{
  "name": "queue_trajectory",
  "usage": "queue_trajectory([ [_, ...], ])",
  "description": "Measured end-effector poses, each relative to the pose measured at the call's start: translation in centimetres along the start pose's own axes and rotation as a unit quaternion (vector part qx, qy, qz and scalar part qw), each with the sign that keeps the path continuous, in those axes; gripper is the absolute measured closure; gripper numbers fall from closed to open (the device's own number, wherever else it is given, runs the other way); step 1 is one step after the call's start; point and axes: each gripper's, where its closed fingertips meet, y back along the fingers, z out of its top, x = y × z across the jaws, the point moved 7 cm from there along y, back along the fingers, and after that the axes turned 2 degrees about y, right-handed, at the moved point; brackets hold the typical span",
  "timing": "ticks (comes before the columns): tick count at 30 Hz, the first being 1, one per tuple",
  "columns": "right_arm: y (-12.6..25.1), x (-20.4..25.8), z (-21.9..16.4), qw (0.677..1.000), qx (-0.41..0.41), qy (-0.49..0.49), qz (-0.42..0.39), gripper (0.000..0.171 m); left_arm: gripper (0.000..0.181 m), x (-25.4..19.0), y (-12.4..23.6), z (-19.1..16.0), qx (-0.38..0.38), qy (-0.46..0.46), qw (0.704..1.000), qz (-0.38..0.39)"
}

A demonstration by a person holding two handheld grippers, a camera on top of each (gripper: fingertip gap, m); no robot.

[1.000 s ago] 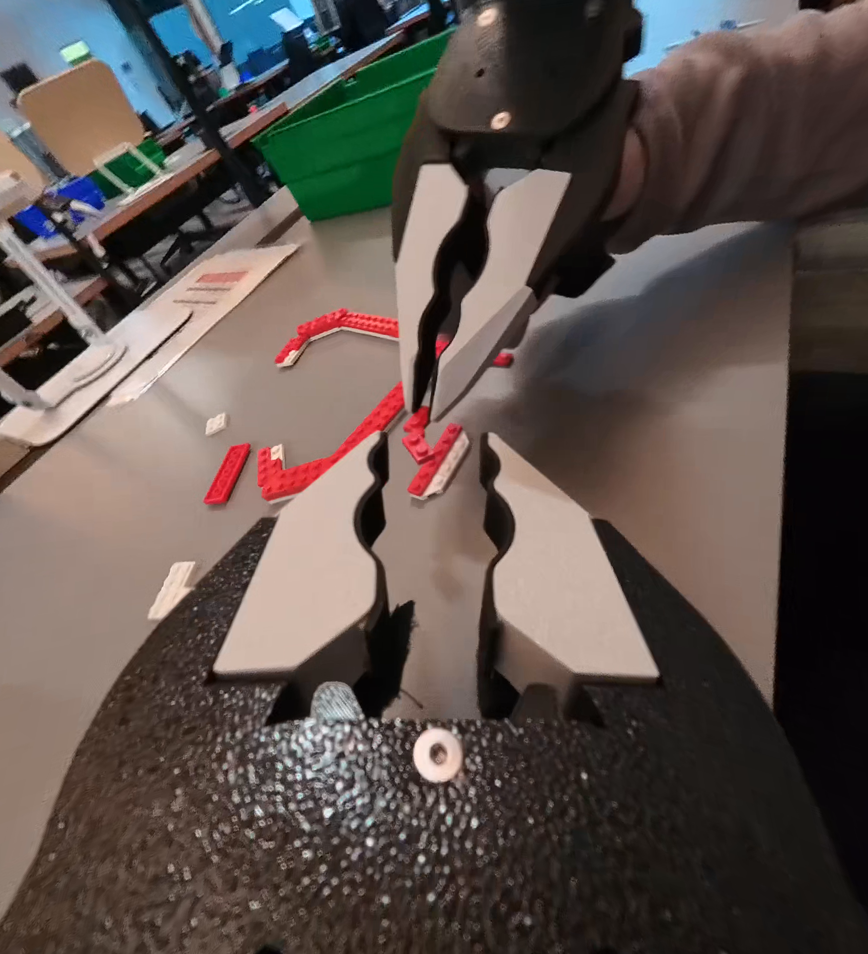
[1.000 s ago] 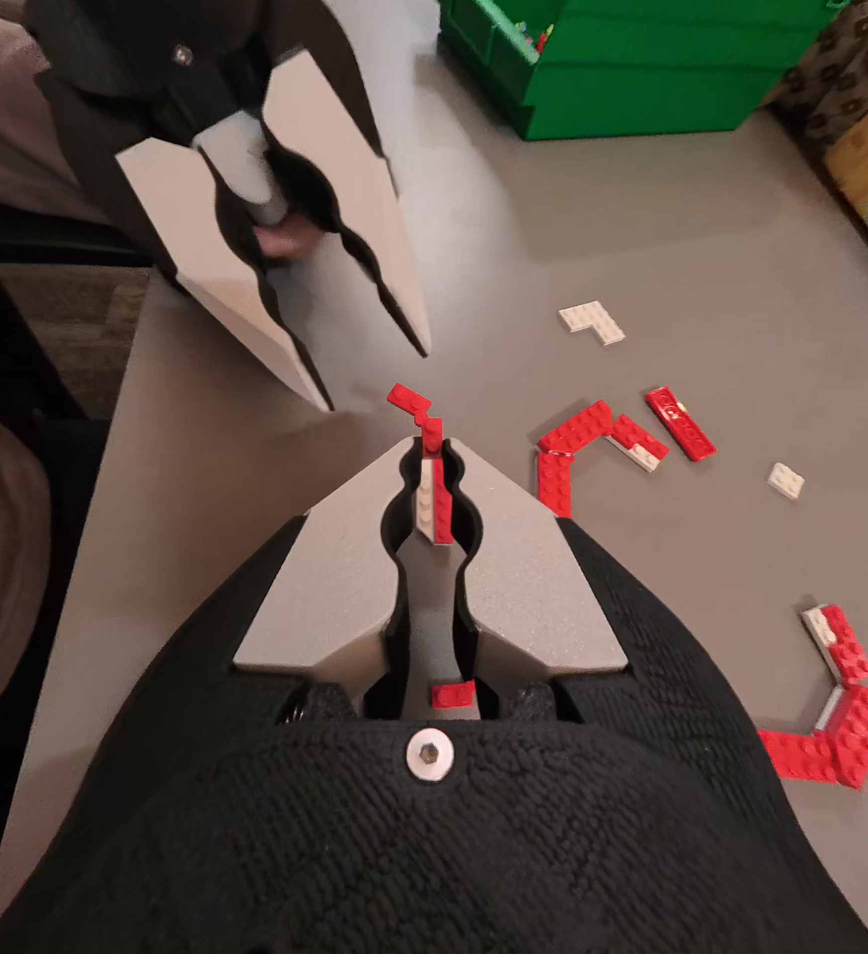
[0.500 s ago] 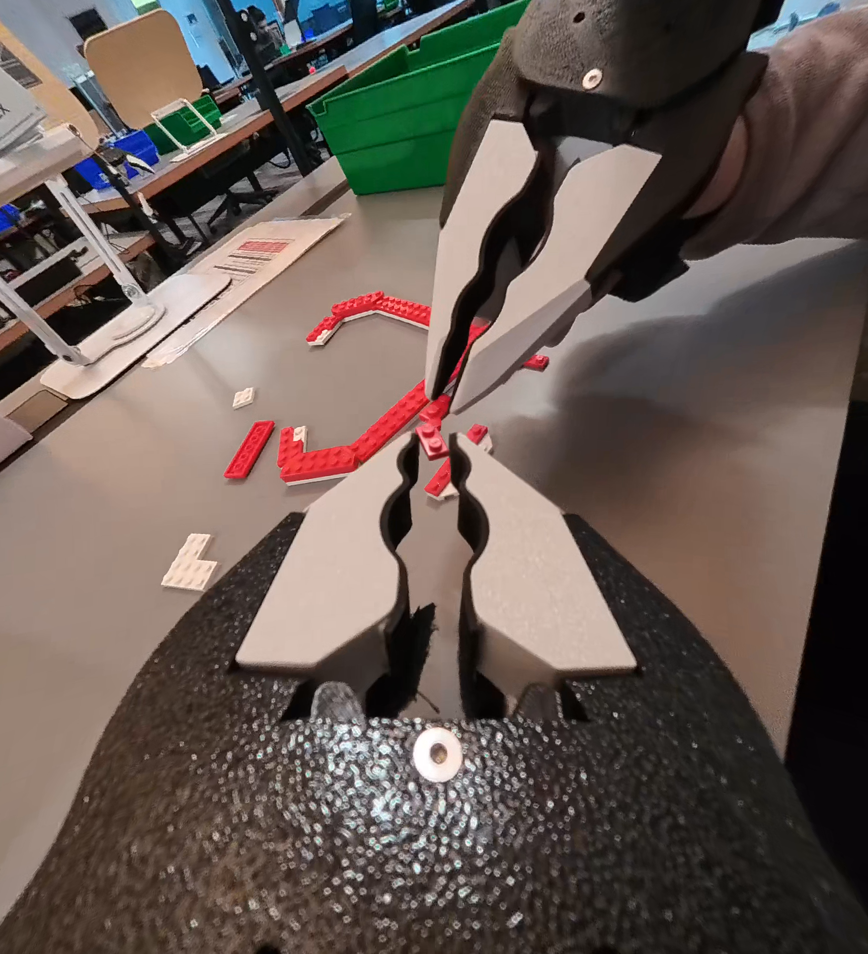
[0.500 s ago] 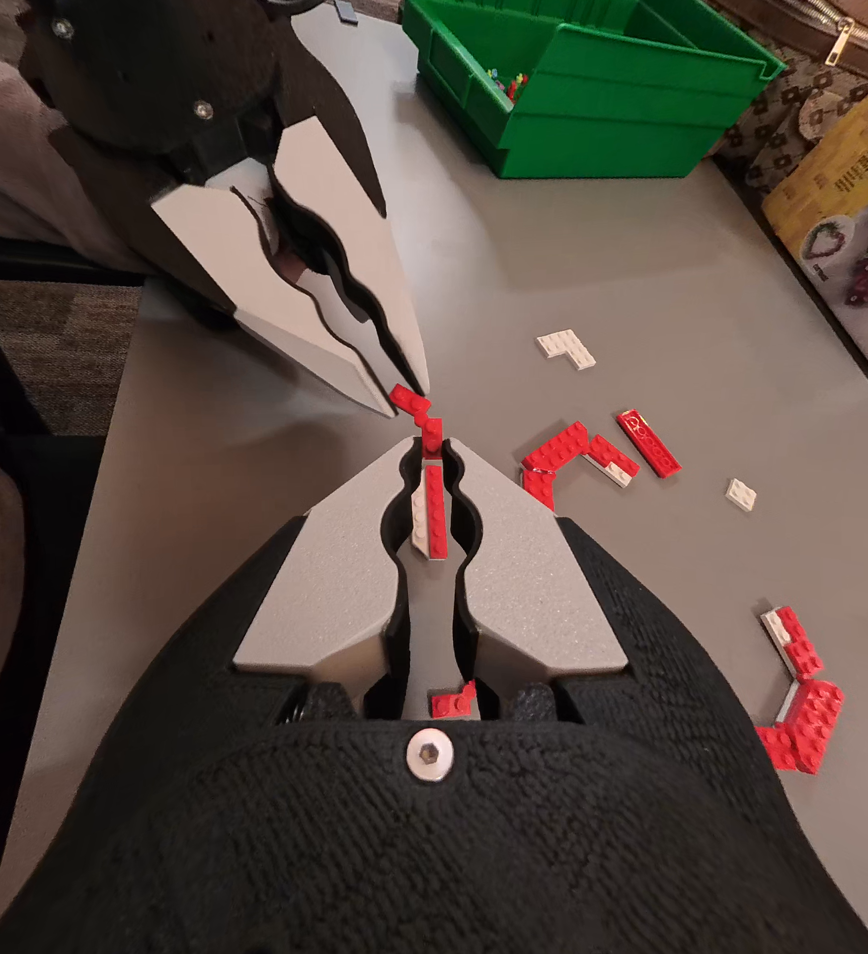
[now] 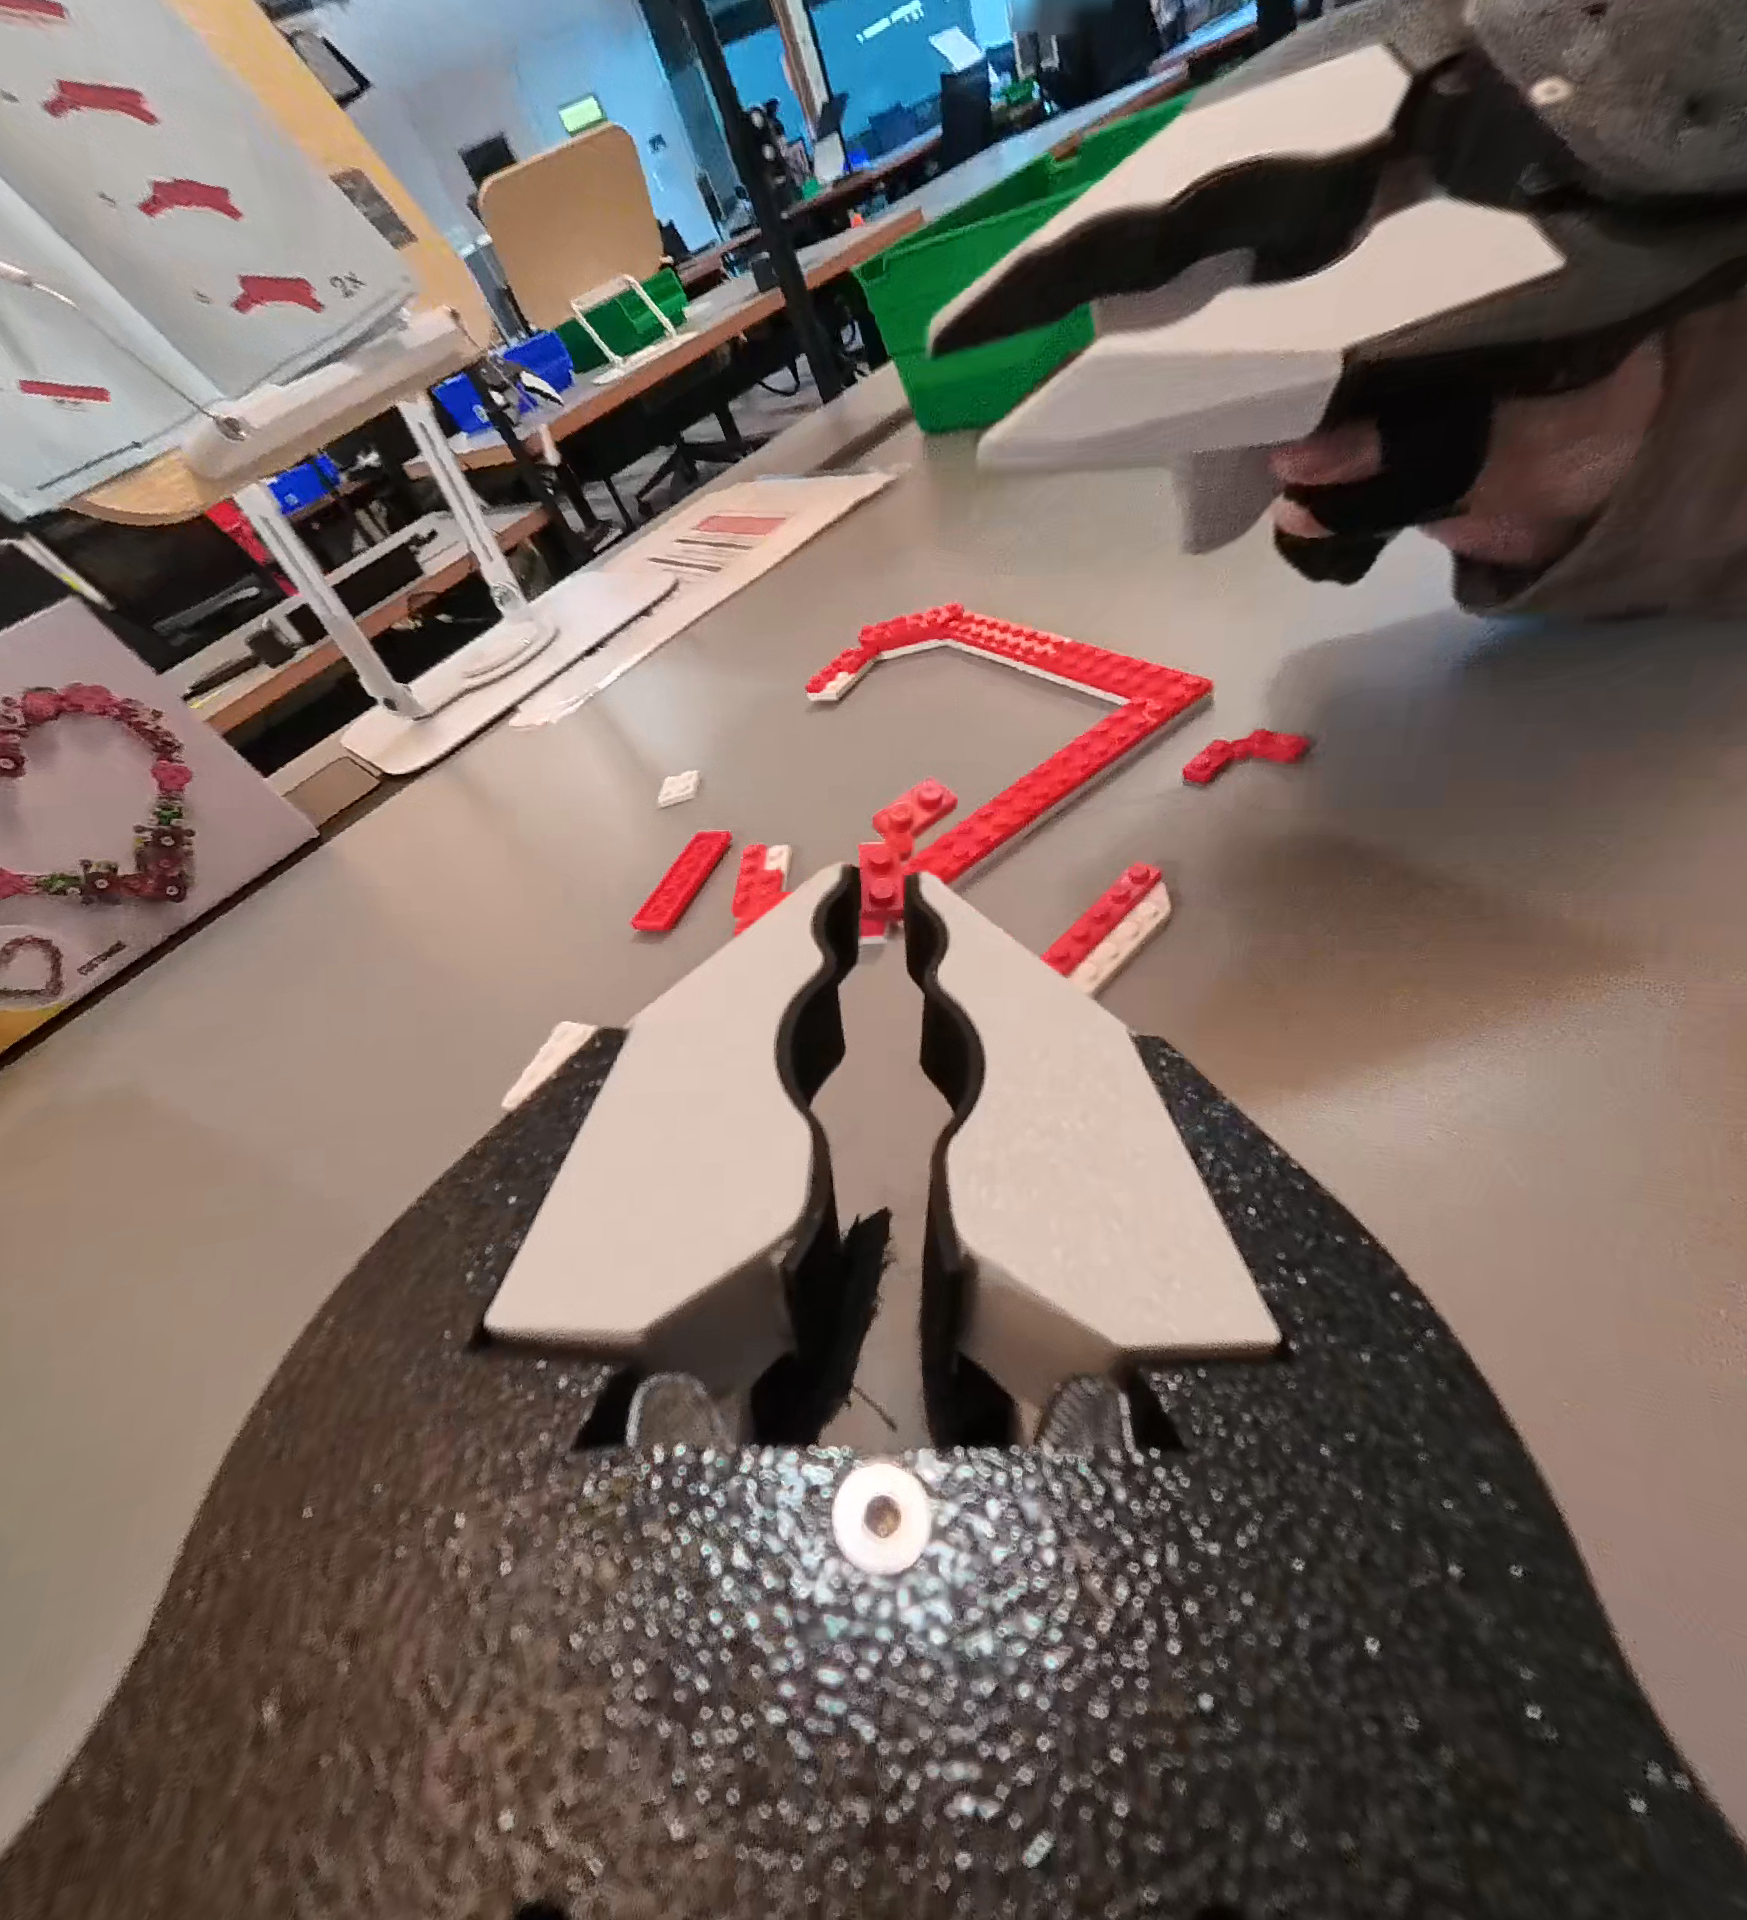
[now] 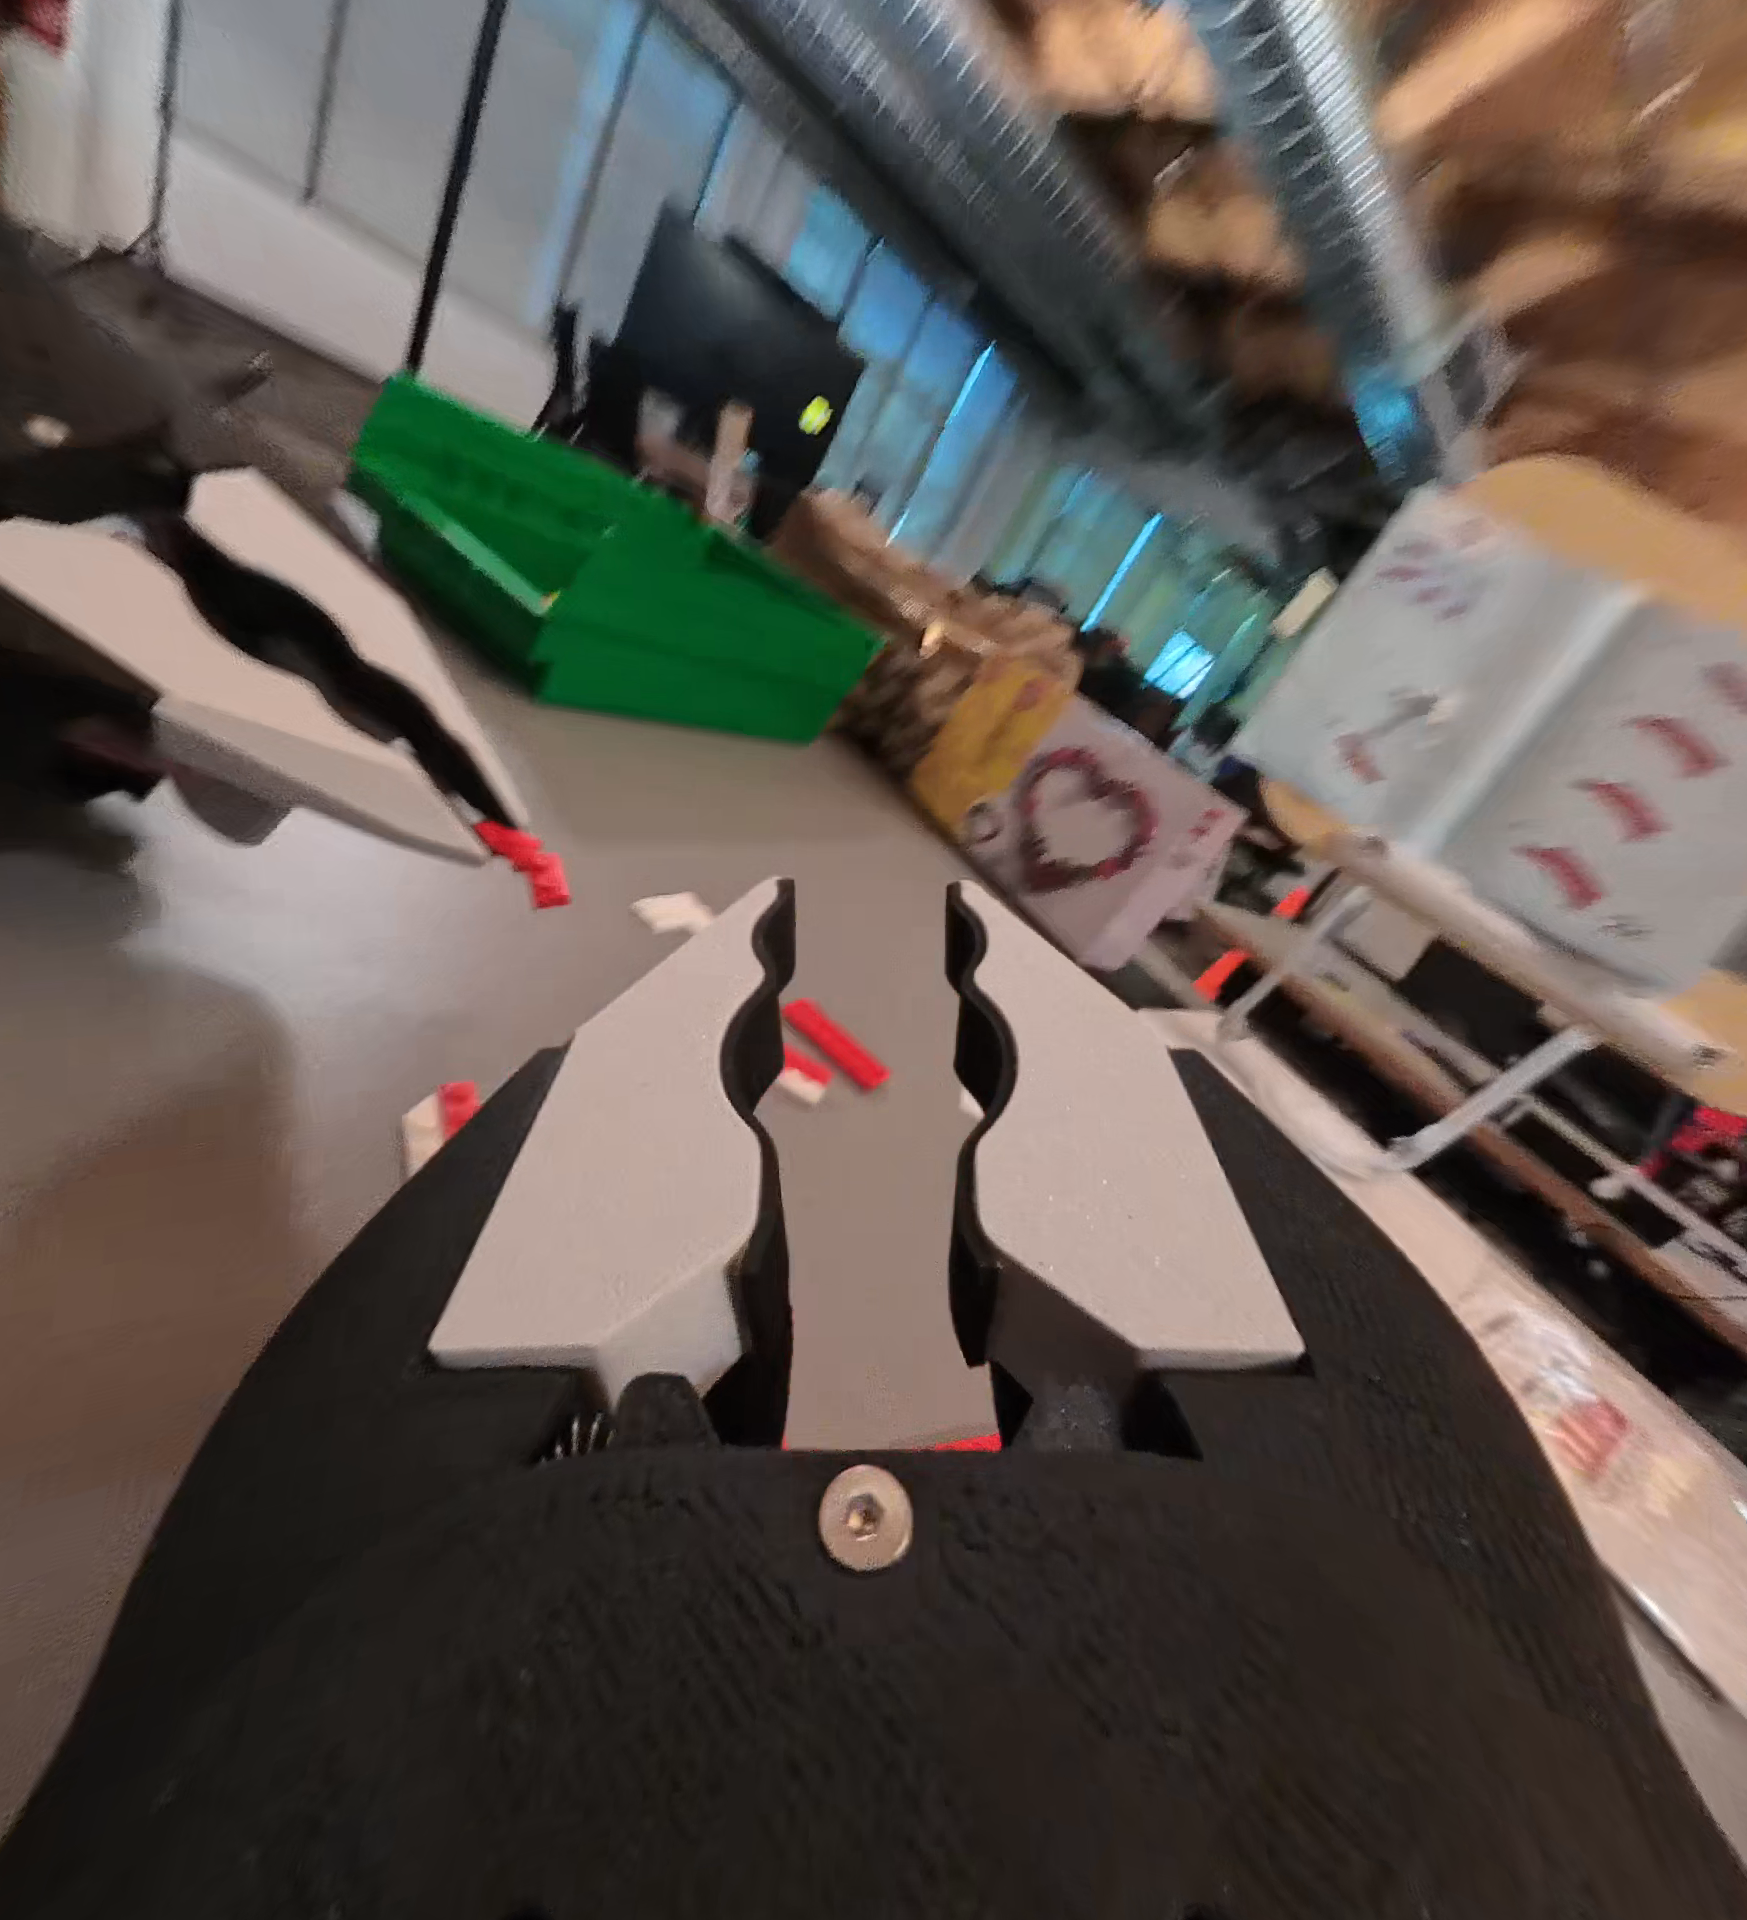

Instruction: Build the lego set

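My left gripper [image 5: 881, 883] pinches a small red lego assembly [image 5: 895, 842] at its tips, lifted just short of the long red frame [image 5: 1051, 717] for joining. My right gripper [image 6: 869, 914] hangs spread, empty.

Soft, even indoor light, brightest from blue-white windows at the top of both frames. The table [image 5: 1471, 1039] carries faint blurry shadows at right. The right wrist view is smeared with motion blur, worst upper right. Wide-angle bending stretches the edges.
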Motion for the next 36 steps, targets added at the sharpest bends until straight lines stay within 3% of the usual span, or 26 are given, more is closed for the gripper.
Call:
queue_trajectory([
  [8,1.4,-1.1,-0.5,0.997,-0.032,0.014,-0.069,0.151,0.175,0.9,0.4,0.2,-0.028,0.028,0.999,0.003],
  [13,1.5,-0.9,-0.2,0.997,-0.052,0.002,-0.055,0.154,0.175,0.5,1.5,1.4,-0.122,0.002,0.993,-0.011],
  [36,1.4,-1.1,-0.8,0.997,-0.034,0.005,-0.067,0.156,0.175,0.3,0.9,0.9,-0.088,-0.008,0.996,-0.008],
])
